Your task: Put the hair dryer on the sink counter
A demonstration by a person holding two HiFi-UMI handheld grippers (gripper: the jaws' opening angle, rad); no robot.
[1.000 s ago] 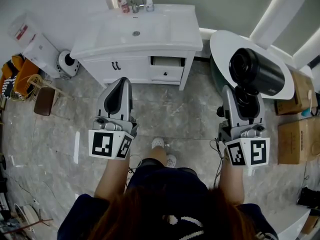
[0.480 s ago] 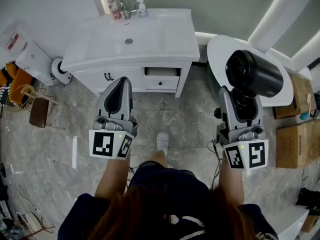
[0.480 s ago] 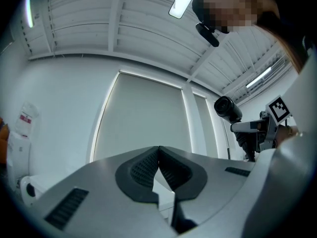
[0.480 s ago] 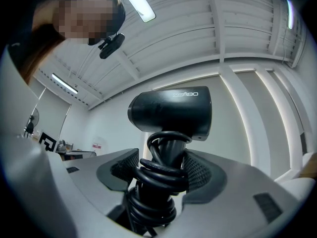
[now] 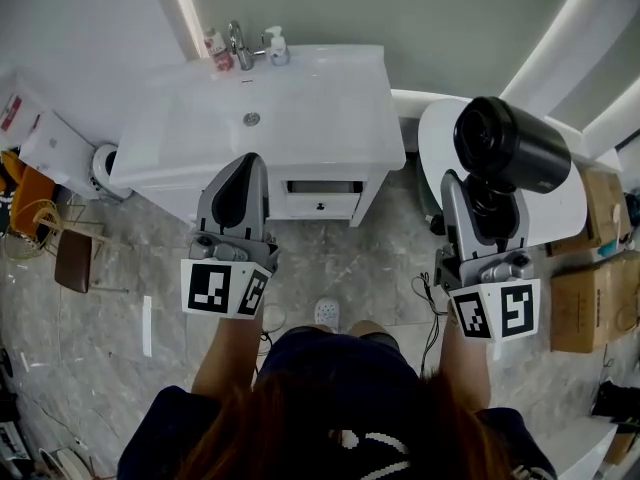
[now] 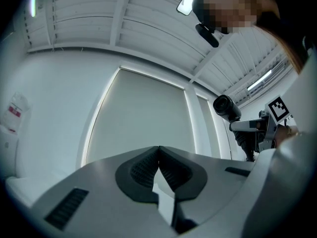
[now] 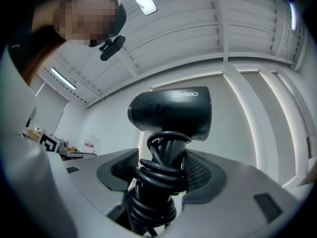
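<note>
Head view: the right gripper (image 5: 483, 198) holds the hair dryer (image 5: 512, 146) upright. The white sink bench (image 5: 335, 98) lies ahead and left of its jaws, and the left gripper (image 5: 243, 168) hangs at the bench's front edge.

Left gripper view: jaws together, holding nothing.

Right gripper view: jaws clamped on the cord-wrapped handle (image 7: 166, 170).

This looks like the carrying step. Next it should swing left over the bench's edge onto the bare top beside the basin (image 5: 250, 118).
</note>
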